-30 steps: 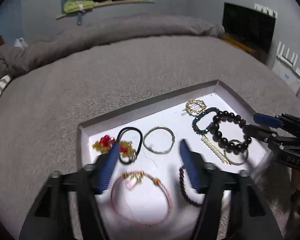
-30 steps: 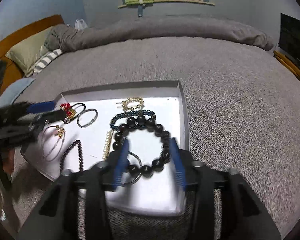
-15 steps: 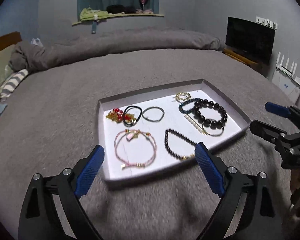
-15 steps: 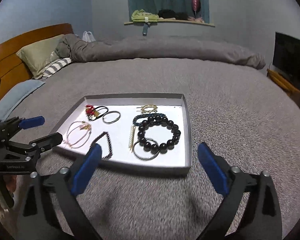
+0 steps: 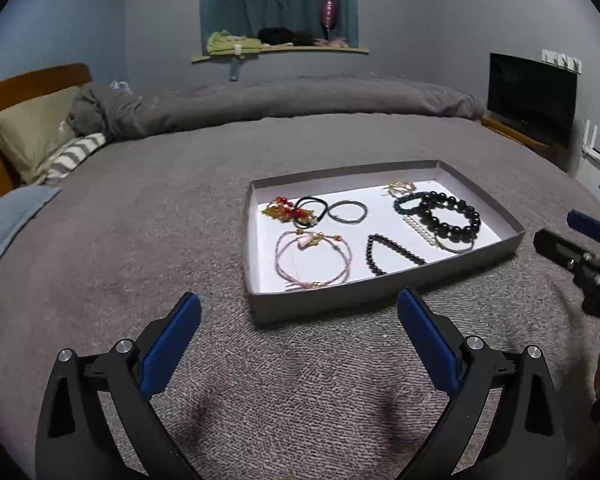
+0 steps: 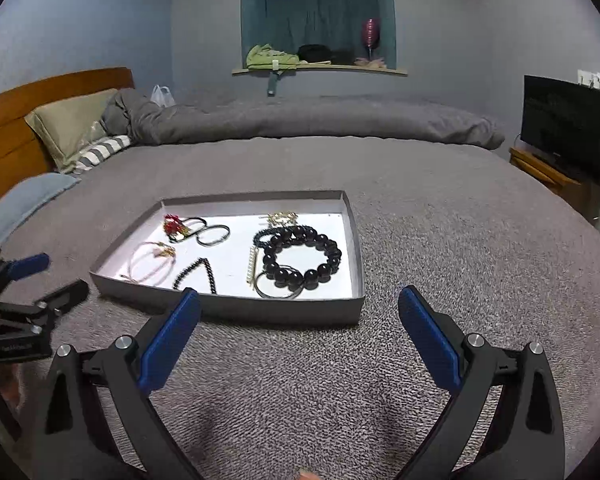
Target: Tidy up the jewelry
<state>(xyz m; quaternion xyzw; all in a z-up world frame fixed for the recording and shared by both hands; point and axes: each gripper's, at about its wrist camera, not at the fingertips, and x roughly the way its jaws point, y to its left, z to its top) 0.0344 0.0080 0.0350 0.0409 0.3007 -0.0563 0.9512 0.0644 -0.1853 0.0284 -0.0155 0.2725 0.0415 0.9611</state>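
A shallow grey tray [image 5: 380,298] [image 6: 280,309] with a white floor lies on the grey bedspread and holds several pieces of jewelry. Among them are a large black bead bracelet [image 5: 474,221] [image 6: 325,270], a pink cord bracelet [image 5: 278,254], a thin dark bead bracelet [image 5: 374,241] and a red-and-gold piece [image 5: 284,210]. My left gripper [image 5: 298,300] [image 6: 62,274] hovers in front of the tray's near left side, its jaws opening with nothing between them. My right gripper [image 6: 300,294] [image 5: 558,227] is open and empty in front of the tray's near right side.
Pillows [image 6: 72,124] and a wooden headboard [image 6: 4,128] are at the left. A rolled grey duvet [image 6: 320,120] runs along the far side of the bed. A dark screen [image 6: 566,128] stands on a low cabinet at the right.
Both grippers have drawn back from over the tray to in front of it, and their jaws have spread wide. The jewelry lies as before in the tray.
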